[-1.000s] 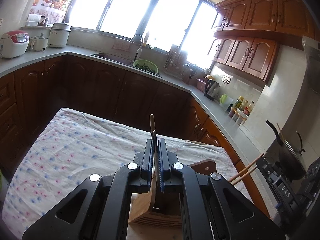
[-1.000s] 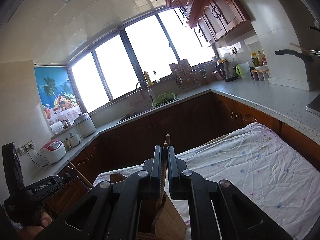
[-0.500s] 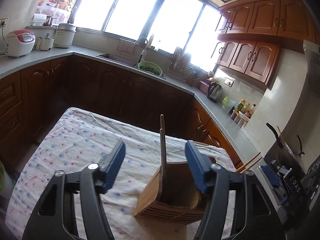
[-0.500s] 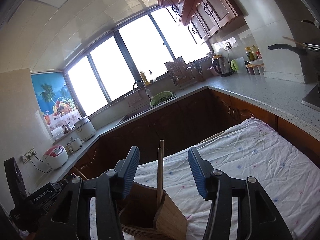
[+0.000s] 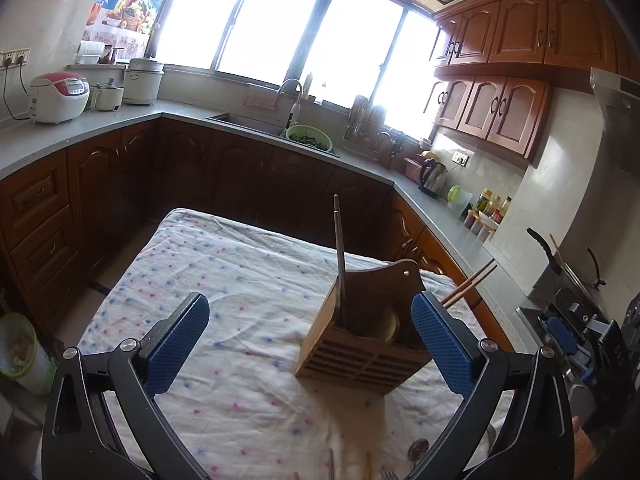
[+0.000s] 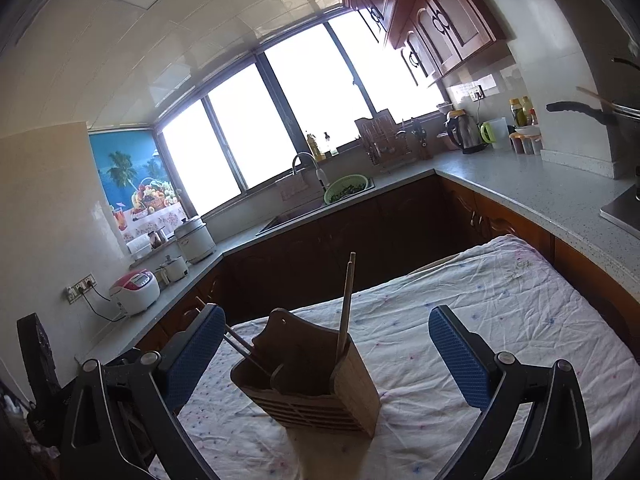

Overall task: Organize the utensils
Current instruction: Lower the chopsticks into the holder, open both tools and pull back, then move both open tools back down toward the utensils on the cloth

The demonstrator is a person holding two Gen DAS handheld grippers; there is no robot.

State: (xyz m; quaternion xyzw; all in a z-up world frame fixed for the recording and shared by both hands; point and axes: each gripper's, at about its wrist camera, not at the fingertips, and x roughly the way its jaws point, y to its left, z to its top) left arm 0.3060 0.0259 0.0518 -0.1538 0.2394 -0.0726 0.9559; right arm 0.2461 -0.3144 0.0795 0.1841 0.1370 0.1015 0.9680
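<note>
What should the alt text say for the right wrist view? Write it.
A wooden utensil holder with chopsticks standing in it sits on a speckled tablecloth, framed by the opening right gripper, which holds nothing.

You see a slatted wooden utensil holder (image 5: 362,344) standing upright on the cloth-covered worktop (image 5: 224,280). One pair of chopsticks (image 5: 340,256) stands nearly upright in one compartment; another pair (image 5: 470,283) leans outward from the opposite side. At the near edge, a spoon (image 5: 418,449) and other utensil tips lie loose.
</note>
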